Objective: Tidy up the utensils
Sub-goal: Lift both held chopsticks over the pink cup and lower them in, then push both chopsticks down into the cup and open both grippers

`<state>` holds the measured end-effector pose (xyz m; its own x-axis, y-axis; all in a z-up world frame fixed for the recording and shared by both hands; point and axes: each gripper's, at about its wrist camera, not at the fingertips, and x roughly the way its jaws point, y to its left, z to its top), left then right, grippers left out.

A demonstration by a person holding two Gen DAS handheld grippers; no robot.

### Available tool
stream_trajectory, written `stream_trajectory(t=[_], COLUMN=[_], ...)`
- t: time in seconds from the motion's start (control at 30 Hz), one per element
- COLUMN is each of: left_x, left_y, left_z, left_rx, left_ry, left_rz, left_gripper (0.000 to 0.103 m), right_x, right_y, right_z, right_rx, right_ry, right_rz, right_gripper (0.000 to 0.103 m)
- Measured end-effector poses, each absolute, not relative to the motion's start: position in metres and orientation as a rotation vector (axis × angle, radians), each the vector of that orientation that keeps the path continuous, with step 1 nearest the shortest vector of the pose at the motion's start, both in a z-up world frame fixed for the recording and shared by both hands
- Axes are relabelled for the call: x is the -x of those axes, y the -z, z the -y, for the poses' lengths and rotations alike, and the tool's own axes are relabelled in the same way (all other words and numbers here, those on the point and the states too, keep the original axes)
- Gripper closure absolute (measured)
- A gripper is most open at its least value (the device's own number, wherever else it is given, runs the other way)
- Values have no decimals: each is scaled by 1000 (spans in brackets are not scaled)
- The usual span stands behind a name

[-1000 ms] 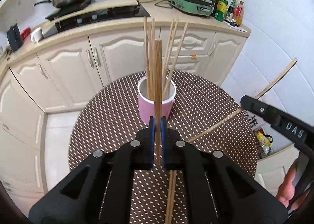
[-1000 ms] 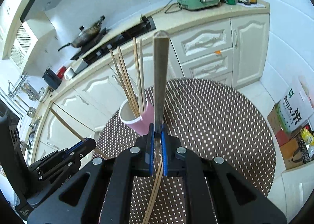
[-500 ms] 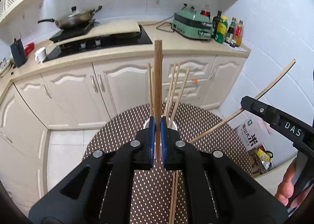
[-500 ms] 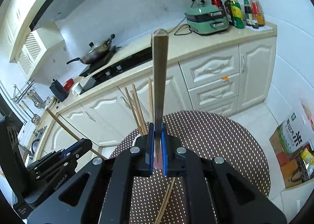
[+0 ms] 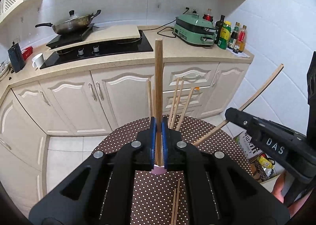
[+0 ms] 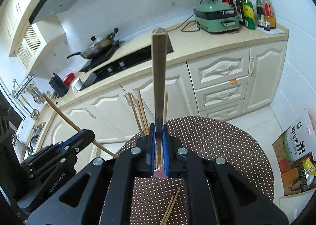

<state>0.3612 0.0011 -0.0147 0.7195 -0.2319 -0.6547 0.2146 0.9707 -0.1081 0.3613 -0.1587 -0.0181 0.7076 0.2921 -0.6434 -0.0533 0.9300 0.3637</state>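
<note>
My left gripper (image 5: 158, 126) is shut on a brown wooden chopstick (image 5: 159, 86) that stands up from its jaws. My right gripper (image 6: 158, 128) is shut on a grey-brown chopstick (image 6: 159, 79), also upright. Both hover over a round dotted table (image 5: 199, 132). The pink cup (image 5: 157, 171) is almost hidden behind the jaws; only a sliver shows, with several chopsticks (image 5: 177, 102) sticking out of it. Two loose chopsticks (image 5: 175, 201) lie on the cloth near me. In the right wrist view the left gripper (image 6: 88, 133) is at the left with its chopstick (image 6: 65, 116).
Cream kitchen cabinets (image 5: 118, 96) run behind the table, with a black hob (image 5: 102, 47), a wok (image 5: 73, 24), a green appliance (image 5: 194, 30) and bottles (image 5: 231, 35). A cardboard box (image 6: 294, 146) stands on the floor at the right. A white mug (image 5: 38, 60) sits on the counter.
Both grippers have risen and drawn back, each keeping its chopstick. The pink cup has slid down both views and now sits mostly hidden behind the jaws.
</note>
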Motion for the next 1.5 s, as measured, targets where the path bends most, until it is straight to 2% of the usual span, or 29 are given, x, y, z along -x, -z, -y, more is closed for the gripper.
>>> stream_trajectory(t=[0.8, 1.2, 1.5], left_x=[-437, -460, -460], left_y=[108, 129, 141], left_z=[-3, -3, 0], left_rx=[48, 84, 76], left_ry=[226, 235, 258], left_rz=[-968, -983, -993], left_gripper=[97, 95, 95], right_x=[-434, -449, -449], right_y=[93, 107, 111], right_z=[135, 126, 126], right_rx=[-320, -334, -347], right_ry=[-217, -225, -219], right_rz=[-985, -1006, -1025], right_gripper=[97, 97, 92])
